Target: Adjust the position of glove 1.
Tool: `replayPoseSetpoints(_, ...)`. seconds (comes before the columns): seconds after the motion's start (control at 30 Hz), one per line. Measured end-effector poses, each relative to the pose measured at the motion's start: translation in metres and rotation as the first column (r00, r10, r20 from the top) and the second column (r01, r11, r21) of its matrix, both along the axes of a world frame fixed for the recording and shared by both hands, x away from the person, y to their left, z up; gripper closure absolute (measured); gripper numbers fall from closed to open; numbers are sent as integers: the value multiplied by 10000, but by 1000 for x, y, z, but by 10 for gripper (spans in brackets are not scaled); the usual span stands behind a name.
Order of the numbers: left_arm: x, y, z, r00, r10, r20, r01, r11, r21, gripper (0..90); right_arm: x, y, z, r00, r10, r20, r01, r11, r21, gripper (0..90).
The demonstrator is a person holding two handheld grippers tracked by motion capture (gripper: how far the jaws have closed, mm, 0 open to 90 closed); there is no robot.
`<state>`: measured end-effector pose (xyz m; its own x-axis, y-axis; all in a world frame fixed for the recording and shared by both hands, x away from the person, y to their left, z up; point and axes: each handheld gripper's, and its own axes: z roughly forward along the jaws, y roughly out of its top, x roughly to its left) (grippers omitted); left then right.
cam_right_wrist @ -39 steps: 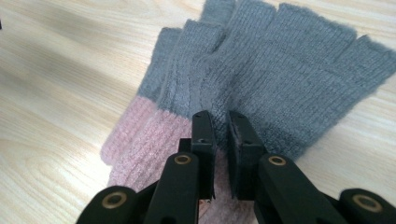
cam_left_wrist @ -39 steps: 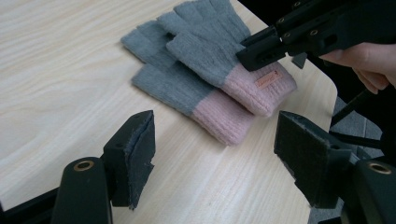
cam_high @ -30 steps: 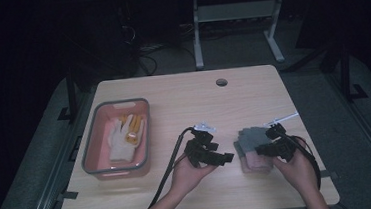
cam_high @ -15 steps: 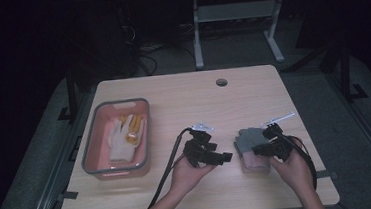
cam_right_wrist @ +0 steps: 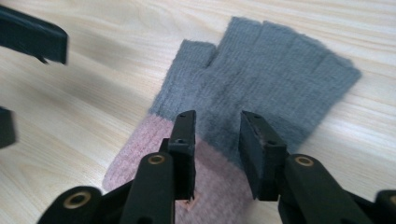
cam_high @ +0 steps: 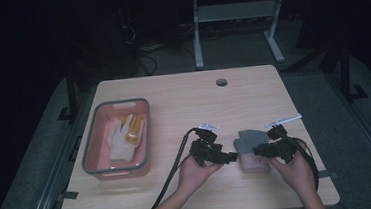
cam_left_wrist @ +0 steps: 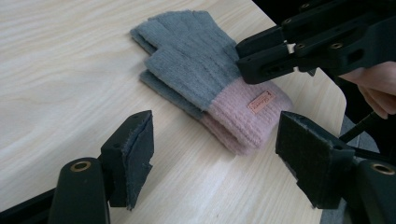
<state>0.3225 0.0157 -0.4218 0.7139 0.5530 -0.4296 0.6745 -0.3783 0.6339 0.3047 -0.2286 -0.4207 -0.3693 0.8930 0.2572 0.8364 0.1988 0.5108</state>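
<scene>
Pale wood-grain tabletop (cam_high: 184,109) fills my working area, with a dark floor and a metal stand frame behind it. On the near right part of that surface lies a pair of stacked knitted fingerless gloves, grey in the hand section and pink at the cuff (cam_high: 249,147), flat on the wood, one directly on top of the other. A small tan label is sewn to the pink cuff.

My left gripper (cam_high: 232,156) sits just left of the gloves. Its jaws stand wide apart, with only bare table between the padded fingers (cam_left_wrist: 135,154); the gloves lie ahead of them, clear of both pads.

My right gripper (cam_high: 256,151) comes in from the right side and rests over the gloves near the line where grey meets pink. Its jaws have just been opening. The glove fabric lies between and beneath the two black fingers (cam_right_wrist: 184,140), with a visible gap between them, and I see no fold of fabric pinched in that gap.

At the left side of the table stands a pink rectangular plastic bin with a grey rim (cam_high: 93,151), well apart from both grippers. Inside it lies a white work glove with yellow-orange fingertips (cam_high: 125,138).
</scene>
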Motion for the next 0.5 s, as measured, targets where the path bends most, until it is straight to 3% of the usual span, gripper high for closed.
replayPoseSetpoints(0.23,4,-10,-5,9989,255,-396,-266,9993,-271,281,-3,-16,0,9989,-440,130,433,9977,528,573)
replayPoseSetpoints(0.5,4,-26,-15,9961,197,-854,-222,9993,-292,297,-5,-20,-4,9981,-540,300,527,9976,440,526)
